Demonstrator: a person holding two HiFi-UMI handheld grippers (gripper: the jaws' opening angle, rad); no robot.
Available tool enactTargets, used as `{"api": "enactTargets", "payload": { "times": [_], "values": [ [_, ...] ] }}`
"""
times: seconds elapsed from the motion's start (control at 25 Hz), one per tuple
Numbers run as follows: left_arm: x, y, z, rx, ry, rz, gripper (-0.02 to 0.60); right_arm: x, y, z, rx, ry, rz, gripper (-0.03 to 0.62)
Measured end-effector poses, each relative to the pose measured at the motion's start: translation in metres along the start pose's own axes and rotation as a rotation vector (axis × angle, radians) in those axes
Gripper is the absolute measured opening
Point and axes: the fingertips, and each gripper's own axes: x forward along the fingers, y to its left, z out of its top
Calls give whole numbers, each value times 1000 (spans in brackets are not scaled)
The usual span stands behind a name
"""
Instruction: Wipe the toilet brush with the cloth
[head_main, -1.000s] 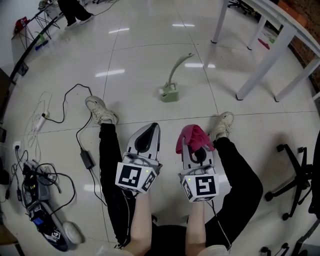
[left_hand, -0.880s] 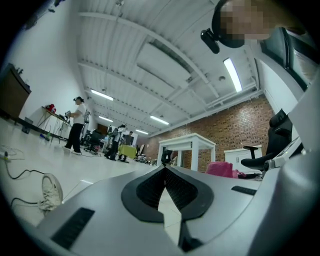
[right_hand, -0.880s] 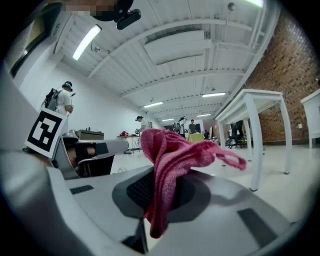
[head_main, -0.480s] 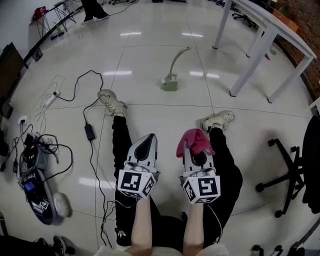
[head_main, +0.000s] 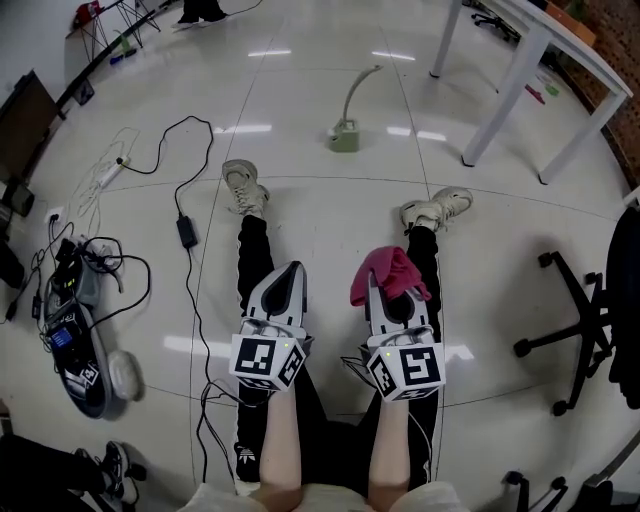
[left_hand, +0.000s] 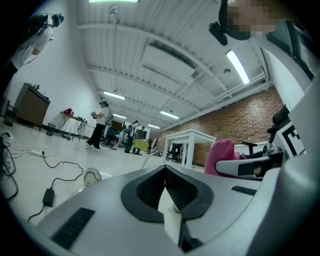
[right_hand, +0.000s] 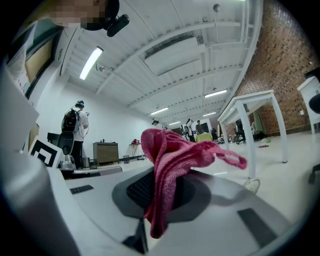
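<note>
My left tongs (head_main: 288, 270) are closed tight, empty. My right tongs (head_main: 390, 296) pinch the pink cloth (head_main: 386, 270). The toilet brush (head_main: 345, 134) stands well ahead.

Glossy white floor tiles (head_main: 330, 215) mirror the ceiling's strip lights (left_hand: 237, 65) in a large workshop with a brick wall (left_hand: 235, 122). A black power adapter (head_main: 186, 232) lies on its trailing cable beside a white sneaker (head_main: 243, 186), with a tangle of devices and wires (head_main: 75, 330) and a white extension lead (head_main: 112, 168) farther left. A white table (head_main: 510, 90) stands at upper right, an office chair's black star base (head_main: 575, 335) nearer. In the background, a person (left_hand: 100, 125) stands near a wooden cabinet (left_hand: 30, 105).
</note>
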Motion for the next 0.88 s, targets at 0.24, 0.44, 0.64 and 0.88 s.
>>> {"api": "enactTargets", "payload": {
  "times": [0.24,0.44,0.64,0.88],
  "values": [
    [-6,4,16,24,-21,16,5,-7,-6,5,-13,9,-26,32],
    [-7,7,26,33,-33,19,5,-10,-15,16,-7,-17,-43,32],
    [-7,7,23,22,-30,20,5,-10,-13,15,-17,-8,-34,32],
    [-7,7,27,23,-41,17,5,-8,-8,20,-37,-16,-19,32]
  ]
}}
